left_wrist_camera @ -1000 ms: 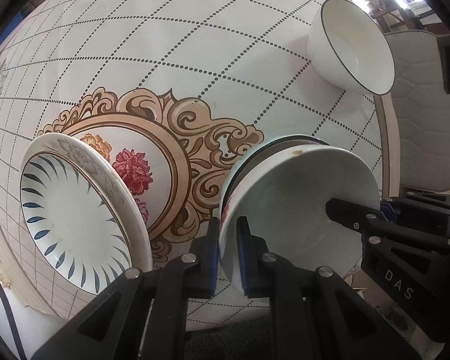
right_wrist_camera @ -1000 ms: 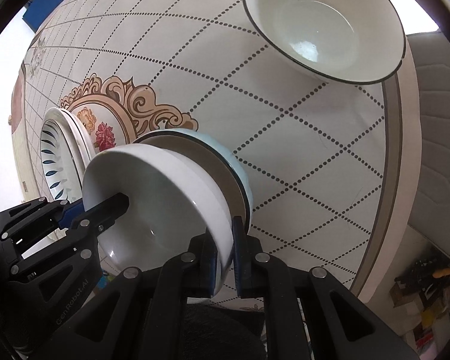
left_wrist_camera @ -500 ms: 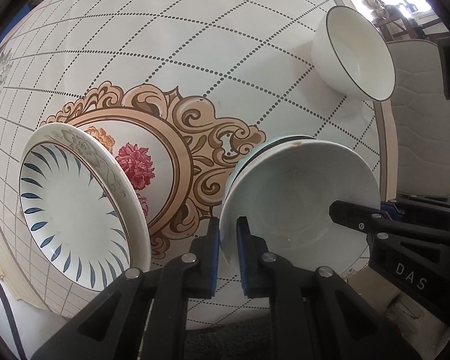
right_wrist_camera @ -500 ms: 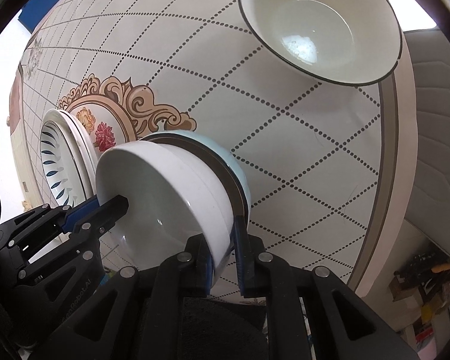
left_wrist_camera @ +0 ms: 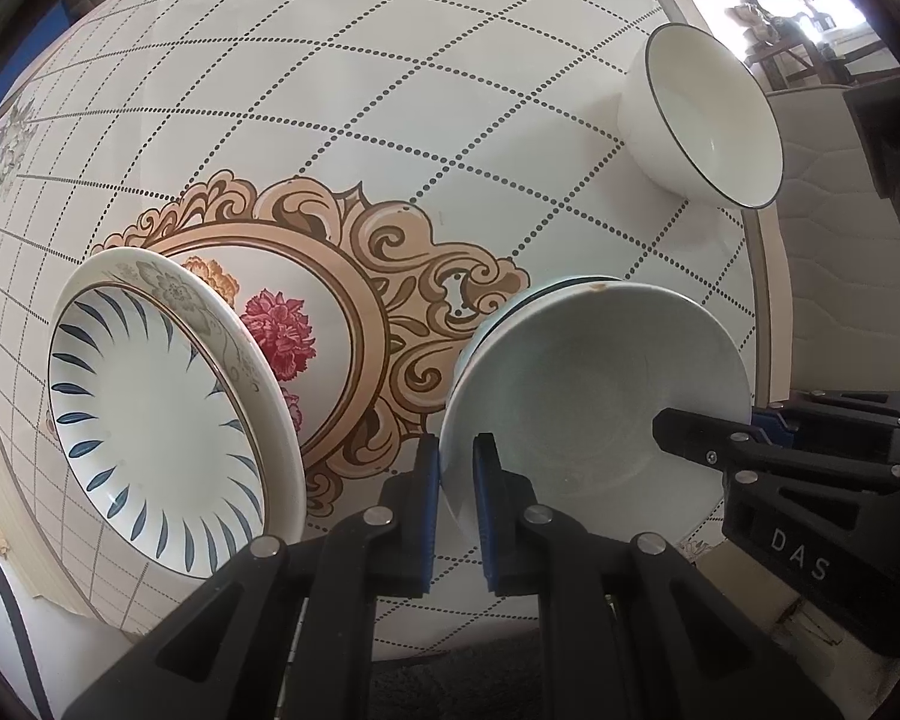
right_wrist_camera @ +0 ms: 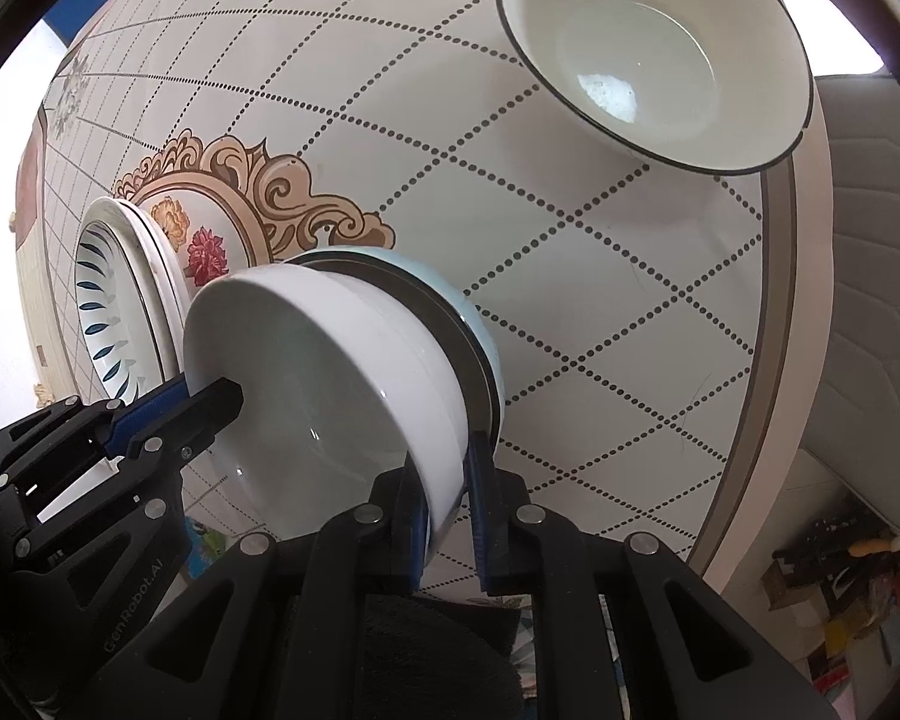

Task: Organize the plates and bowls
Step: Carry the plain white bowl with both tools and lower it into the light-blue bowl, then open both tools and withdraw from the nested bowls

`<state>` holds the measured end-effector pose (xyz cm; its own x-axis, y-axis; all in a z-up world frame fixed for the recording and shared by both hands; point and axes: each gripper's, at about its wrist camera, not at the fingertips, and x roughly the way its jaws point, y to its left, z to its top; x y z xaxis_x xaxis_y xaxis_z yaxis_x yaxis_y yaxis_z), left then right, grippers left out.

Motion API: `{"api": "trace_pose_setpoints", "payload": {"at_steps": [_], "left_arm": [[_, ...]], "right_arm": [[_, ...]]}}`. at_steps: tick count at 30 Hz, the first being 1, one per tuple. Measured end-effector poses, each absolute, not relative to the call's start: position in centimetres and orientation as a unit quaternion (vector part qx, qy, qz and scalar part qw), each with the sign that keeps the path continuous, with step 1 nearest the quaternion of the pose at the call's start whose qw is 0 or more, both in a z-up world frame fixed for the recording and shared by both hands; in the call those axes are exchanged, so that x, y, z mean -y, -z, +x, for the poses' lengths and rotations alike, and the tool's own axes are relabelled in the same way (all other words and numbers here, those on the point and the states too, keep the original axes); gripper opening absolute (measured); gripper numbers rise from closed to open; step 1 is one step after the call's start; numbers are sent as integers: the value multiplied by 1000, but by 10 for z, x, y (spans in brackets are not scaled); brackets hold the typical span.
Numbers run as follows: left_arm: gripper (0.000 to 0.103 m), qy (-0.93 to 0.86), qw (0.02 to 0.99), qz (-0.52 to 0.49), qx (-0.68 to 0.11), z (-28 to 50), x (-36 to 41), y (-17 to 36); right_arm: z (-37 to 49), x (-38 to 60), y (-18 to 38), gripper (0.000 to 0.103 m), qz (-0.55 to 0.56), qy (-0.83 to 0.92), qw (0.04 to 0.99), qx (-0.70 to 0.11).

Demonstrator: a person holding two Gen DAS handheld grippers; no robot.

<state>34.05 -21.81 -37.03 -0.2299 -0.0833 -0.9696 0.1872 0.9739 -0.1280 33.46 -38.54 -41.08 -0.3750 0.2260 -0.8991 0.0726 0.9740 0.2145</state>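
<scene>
On the patterned table [left_wrist_camera: 390,90], the blue-striped plates [left_wrist_camera: 150,420] sit stacked left, a black-rimmed bowl [right_wrist_camera: 654,54] far right. Between them the white bowl [right_wrist_camera: 330,396] is being nested, apparently not yet seated, in the blue bowl [right_wrist_camera: 480,330]. Left tongs [left_wrist_camera: 453,474] and right tongs [right_wrist_camera: 450,504] each pinch its rim; next, lower and release.

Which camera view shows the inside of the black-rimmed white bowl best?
The right wrist view: the black-rimmed white bowl opens toward the camera, showing its whole glossy, empty interior. The left wrist view shows the same bowl smaller and side-on, with only part of its inside.
</scene>
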Motion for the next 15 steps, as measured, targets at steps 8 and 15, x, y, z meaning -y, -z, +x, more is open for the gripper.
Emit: {"api": "trace_pose_setpoints", "payload": {"at_steps": [8, 15], "left_arm": [[9, 110, 623, 32, -774, 340, 221, 367], [9, 107, 617, 26, -779, 337, 221, 373]], "right_arm": [[332, 403, 409, 14, 126, -64, 551, -823], [329, 402, 408, 10, 97, -72, 568, -814]]}}
